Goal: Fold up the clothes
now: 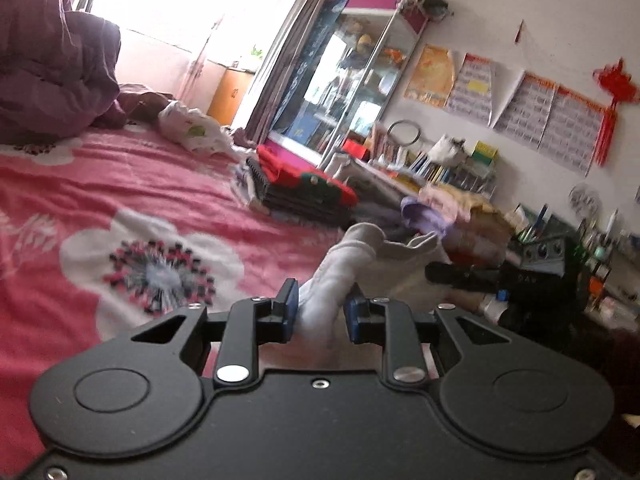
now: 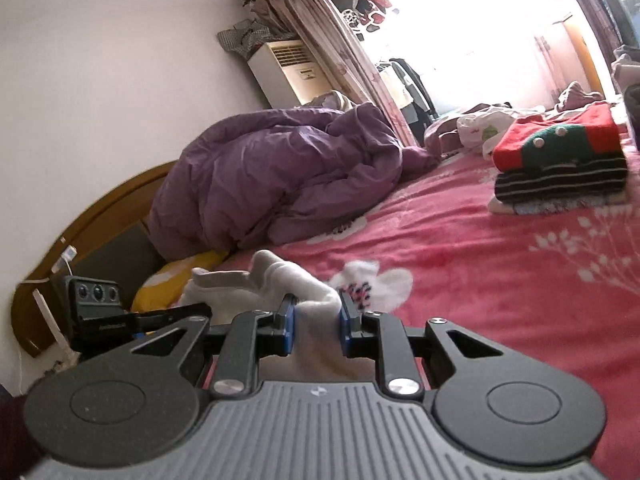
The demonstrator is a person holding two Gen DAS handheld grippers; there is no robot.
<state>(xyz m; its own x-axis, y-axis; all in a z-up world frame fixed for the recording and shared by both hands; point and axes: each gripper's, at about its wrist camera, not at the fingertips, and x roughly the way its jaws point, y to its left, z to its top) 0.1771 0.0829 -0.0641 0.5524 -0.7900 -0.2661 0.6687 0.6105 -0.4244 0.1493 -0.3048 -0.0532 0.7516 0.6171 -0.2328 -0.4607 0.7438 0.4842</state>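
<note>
A white garment (image 1: 352, 264) is held up above the pink bed (image 1: 100, 184) between both grippers. My left gripper (image 1: 320, 304) is shut on one bunched end of it. My right gripper (image 2: 314, 312) is shut on the other end of the white garment (image 2: 280, 280), which rises in folds ahead of the blue pads. In the left wrist view the right gripper (image 1: 520, 276) shows at the right, beyond the cloth. In the right wrist view the left gripper (image 2: 112, 312) shows at the left. A stack of folded clothes (image 2: 560, 160) with a red and green sweater on top lies on the bed.
A crumpled purple quilt (image 2: 280, 168) lies by the wooden headboard (image 2: 92, 216), with a yellow pillow (image 2: 180, 276) beside it. A white plastic bag (image 1: 192, 128) sits at the bed's far side. A glass cabinet (image 1: 352, 76) and a cluttered desk (image 1: 460, 184) line the wall.
</note>
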